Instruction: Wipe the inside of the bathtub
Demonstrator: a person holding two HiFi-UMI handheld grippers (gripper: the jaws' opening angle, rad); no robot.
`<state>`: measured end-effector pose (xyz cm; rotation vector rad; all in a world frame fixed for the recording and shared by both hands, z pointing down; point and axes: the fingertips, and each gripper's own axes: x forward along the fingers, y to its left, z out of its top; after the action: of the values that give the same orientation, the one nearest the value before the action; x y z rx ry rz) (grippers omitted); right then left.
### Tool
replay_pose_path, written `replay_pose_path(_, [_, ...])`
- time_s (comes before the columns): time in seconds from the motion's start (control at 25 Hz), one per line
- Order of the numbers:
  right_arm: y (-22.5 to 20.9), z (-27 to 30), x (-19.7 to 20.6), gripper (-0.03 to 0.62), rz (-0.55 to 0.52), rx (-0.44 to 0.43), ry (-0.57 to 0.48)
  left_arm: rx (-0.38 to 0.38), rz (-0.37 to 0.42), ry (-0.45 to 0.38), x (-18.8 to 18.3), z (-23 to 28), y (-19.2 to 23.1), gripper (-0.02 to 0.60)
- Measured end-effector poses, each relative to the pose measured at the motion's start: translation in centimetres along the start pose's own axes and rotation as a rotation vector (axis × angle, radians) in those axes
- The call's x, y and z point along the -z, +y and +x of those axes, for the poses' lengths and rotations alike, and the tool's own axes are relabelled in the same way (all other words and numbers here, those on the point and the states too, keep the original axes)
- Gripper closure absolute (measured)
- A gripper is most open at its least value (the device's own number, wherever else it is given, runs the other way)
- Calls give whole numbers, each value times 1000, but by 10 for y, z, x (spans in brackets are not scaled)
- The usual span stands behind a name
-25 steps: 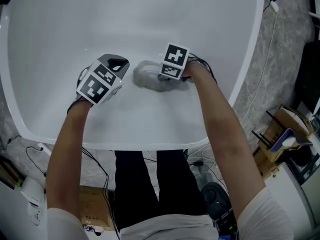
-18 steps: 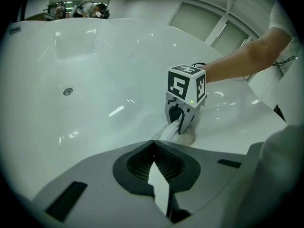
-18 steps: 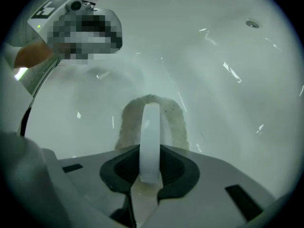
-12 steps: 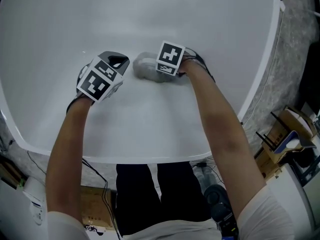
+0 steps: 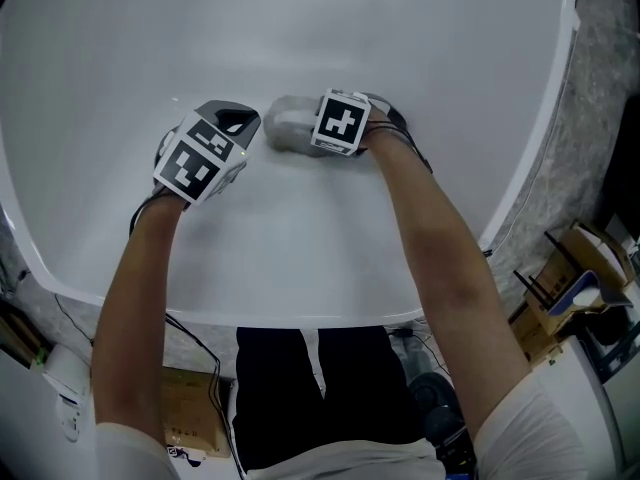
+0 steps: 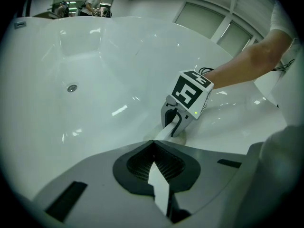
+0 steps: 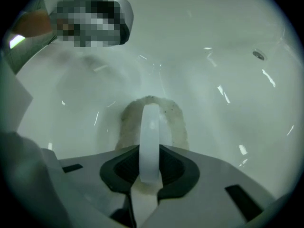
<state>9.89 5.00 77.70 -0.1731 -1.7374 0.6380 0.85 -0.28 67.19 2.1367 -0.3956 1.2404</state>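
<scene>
The white bathtub (image 5: 300, 258) fills the head view. A grey-white sponge pad (image 5: 285, 128) with a white loop handle (image 7: 151, 127) lies flat on the tub floor. My right gripper (image 5: 305, 133) is shut on that handle, and the speckled pad (image 7: 176, 120) shows just past the jaws. My left gripper (image 5: 235, 123) hovers just left of the sponge, shut with nothing in it. In the left gripper view the jaws (image 6: 153, 144) meet at the tips, and the right gripper (image 6: 176, 122) stands on the tub floor ahead of them. The tub's drain (image 6: 71, 87) lies farther off.
The tub's near rim (image 5: 300, 318) is against the person's legs. Outside it, cables (image 5: 180, 328) lie on the speckled floor (image 5: 590, 138), and cardboard boxes (image 5: 580, 268) stand at the right. A person (image 6: 95, 1) stands far off beyond the tub.
My right gripper has slid the sponge a little farther from me along the tub floor, closer to the left gripper. The left gripper has hardly moved.
</scene>
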Motion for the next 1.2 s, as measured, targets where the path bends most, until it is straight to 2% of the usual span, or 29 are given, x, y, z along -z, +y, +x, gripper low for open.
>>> replay_pose_path(0.2, [9,-28,-30,499,-15,29,-139,-18,7,-12,-6,-17,0,571])
replay_pose_path(0.6, [25,-79,-33,499,14,82,-195,-58,-29,-34,-29,-63,-18,571])
replay_pose_path(0.92, [48,-157,-50,497,99,140,-352,-106,-80,-99,-51,-122,-38,572])
replay_pose_path(1.2, [81,-214,-56,497,108,174,-424,-136,-128,-157,-72,-166,-63,572])
